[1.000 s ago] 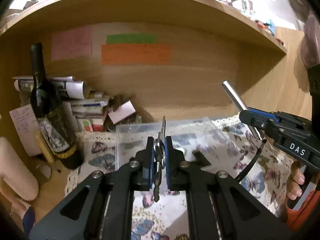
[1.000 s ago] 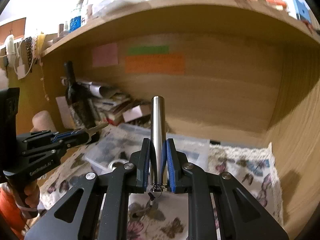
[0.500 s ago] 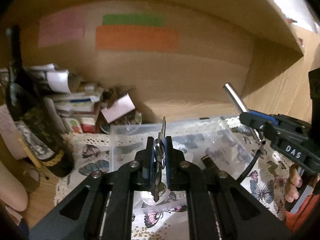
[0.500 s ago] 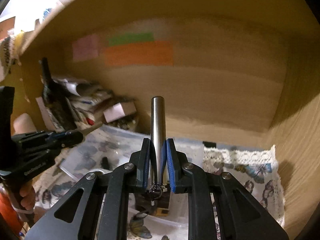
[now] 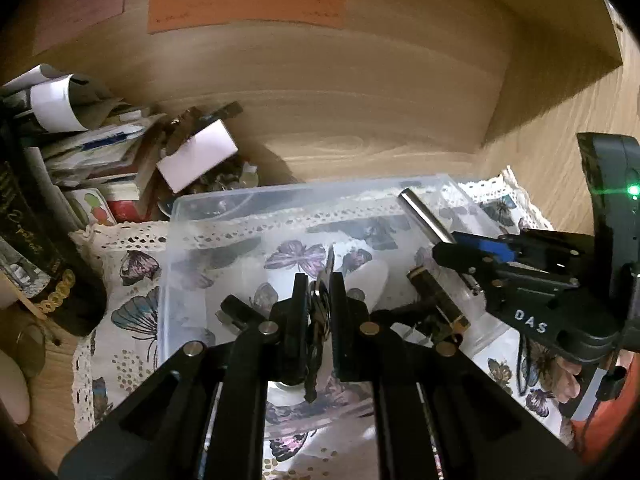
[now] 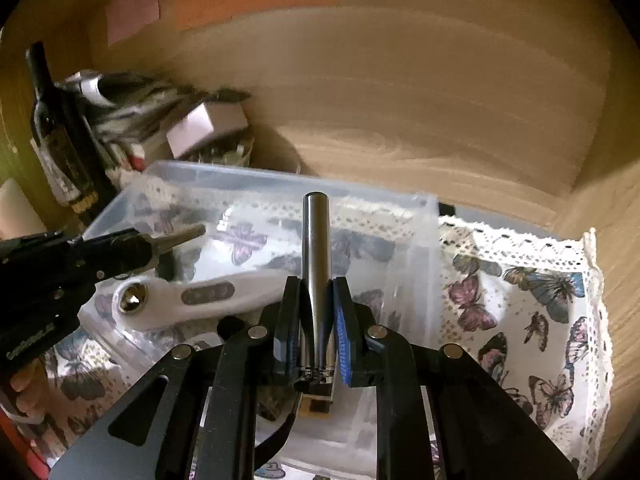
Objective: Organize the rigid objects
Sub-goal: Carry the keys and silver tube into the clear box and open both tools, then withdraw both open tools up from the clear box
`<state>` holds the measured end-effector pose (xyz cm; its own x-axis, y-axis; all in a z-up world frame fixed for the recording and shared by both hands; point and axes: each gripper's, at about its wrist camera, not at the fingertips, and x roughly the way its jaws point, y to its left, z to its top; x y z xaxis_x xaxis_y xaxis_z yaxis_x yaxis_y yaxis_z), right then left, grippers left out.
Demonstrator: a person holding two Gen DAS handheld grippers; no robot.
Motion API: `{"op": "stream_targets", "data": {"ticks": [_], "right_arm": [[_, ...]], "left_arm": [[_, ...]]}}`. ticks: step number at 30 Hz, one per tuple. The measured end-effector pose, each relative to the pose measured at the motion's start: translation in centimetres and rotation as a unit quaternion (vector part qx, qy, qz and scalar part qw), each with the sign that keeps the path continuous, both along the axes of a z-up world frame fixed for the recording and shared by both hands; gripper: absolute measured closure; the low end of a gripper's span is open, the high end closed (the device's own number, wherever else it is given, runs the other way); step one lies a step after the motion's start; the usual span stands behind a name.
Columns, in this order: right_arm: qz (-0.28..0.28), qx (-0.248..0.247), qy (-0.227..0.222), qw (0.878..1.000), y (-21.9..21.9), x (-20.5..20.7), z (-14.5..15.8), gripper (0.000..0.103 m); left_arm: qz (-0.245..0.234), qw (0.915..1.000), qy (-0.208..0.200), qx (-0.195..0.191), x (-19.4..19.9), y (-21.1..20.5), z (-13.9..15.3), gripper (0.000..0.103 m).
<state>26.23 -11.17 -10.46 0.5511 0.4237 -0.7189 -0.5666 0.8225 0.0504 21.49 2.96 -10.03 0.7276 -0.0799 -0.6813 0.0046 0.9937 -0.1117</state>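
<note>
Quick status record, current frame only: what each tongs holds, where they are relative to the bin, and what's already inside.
left tongs: shut on keys, above the bin
right tongs: shut on metal cylinder, above the bin
bin: clear plastic bin, open top, on butterfly cloth
inside bin: white-handled tool; other small items, unclear
beside bin: dark bottle, paper stack
release: neither item dropped yet

Dark wine bottle (image 6: 60,136) beside stacked papers (image 5: 84,140) on butterfly cloth (image 6: 520,300).
</note>
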Motion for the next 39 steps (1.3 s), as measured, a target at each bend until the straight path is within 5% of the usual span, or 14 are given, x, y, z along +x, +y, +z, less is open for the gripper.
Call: {"op": "stream_targets", "data": {"ticks": [11,16,22,33,39], "right_arm": [[0.01,0.004,-0.02,1.0,-0.6,-1.0,1.4,0.087],[0.011,0.018,-0.057,0.998,-1.1,-3.0,4.0,0.079],[0.016,0.045,-0.111,0.993,-2.4,-6.5,7.7,0.062],[0.02,0.107,-0.192,0.975,-5.7,-12.8,11.8,0.027],[0.004,0.127,-0.213,0.969,-6.9,-15.1,12.3,0.002]], "left_arm": [[0.007,0.9998,-0.016,0.005,-1.2,0.2,1.8,0.094],[0.015,0.9989,-0.044,0.007,-2.9,0.3,3.9,0.09],[0.022,0.995,-0.097,0.016,-6.3,-0.1,6.8,0.071],[0.051,0.9793,-0.193,0.035,-13.9,-1.2,10.7,0.012],[0.062,0.9734,-0.218,0.035,-16.8,-1.4,11.7,0.003]]}}
